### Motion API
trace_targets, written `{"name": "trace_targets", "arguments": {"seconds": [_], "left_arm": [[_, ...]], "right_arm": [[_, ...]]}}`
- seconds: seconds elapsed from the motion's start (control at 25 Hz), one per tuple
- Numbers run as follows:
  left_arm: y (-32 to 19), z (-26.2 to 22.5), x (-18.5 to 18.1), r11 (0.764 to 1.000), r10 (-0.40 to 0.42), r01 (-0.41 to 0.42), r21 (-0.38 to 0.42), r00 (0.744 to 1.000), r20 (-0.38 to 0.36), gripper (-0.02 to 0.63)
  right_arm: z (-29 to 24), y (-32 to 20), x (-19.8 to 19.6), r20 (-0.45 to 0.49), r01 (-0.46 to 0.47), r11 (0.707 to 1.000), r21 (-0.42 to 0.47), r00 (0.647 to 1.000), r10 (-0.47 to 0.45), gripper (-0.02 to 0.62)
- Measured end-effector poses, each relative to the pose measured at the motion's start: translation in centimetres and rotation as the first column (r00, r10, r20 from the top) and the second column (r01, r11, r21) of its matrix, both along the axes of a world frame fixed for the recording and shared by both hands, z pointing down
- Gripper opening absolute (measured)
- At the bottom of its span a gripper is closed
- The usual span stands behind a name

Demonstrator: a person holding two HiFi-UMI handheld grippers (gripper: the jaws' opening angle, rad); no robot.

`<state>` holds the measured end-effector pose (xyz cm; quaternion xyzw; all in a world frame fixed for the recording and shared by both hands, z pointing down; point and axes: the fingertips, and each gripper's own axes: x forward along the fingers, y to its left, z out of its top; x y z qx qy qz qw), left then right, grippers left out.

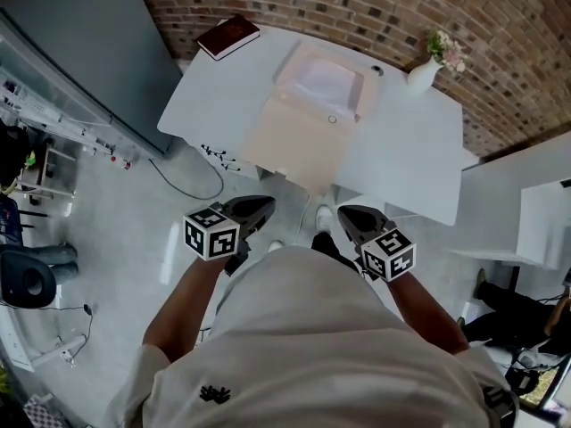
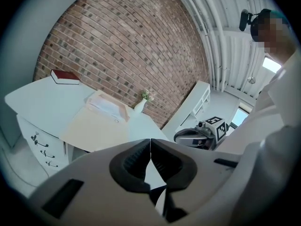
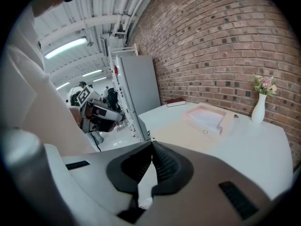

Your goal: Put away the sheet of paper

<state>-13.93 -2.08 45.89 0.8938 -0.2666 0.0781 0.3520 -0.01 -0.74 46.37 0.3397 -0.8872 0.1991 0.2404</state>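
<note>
Close in front of my chest, my left gripper point(image 2: 150, 144) is clenched, its jaws meeting tip to tip with nothing between them. My right gripper point(image 3: 152, 146) sits beside it, a little apart, jaws likewise pressed together and empty. Both point forward and somewhat down toward the white table point(image 1: 410, 154), and neither touches it or anything on it.

Beyond the grippers, at the table's near edge, a beige lid point(image 1: 297, 141) lies folded open and flat, its front overhanging the edge toward me. It joins a shallow beige box point(image 1: 364, 89) further back. The sheet of paper point(image 1: 323, 83) lies inside that box, white, resting on what looks like a stack of more sheets; I cannot tell how many.

A dark red book point(image 1: 228, 36) lies at the table's far left corner, well apart from the box. A white vase point(image 1: 422, 75) with small flowers stands to the box's right, near the brick wall point(image 1: 357, 7). A tall grey cabinet point(image 1: 80, 43) stands left of the table.
</note>
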Motion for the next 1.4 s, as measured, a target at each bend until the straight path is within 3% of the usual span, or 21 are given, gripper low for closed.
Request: {"name": "trace_targets", "arguments": {"seconds": [0.84,1.4], "left_arm": [[3.8,0.1,-0.9,0.999,0.030,-0.031,0.036,0.999,0.019,0.025],[3.6,1.6,-1.3,1.000,0.005,-0.005,0.001,1.000,0.026,0.025]], "right_arm": [[-0.8,4.3,-1.3,-0.006,-0.015,0.999,0.037,1.000,0.016,0.028],[0.3,4.1,-1.5,-0.029,0.012,1.000,0.016,1.000,-0.012,0.028]]}}
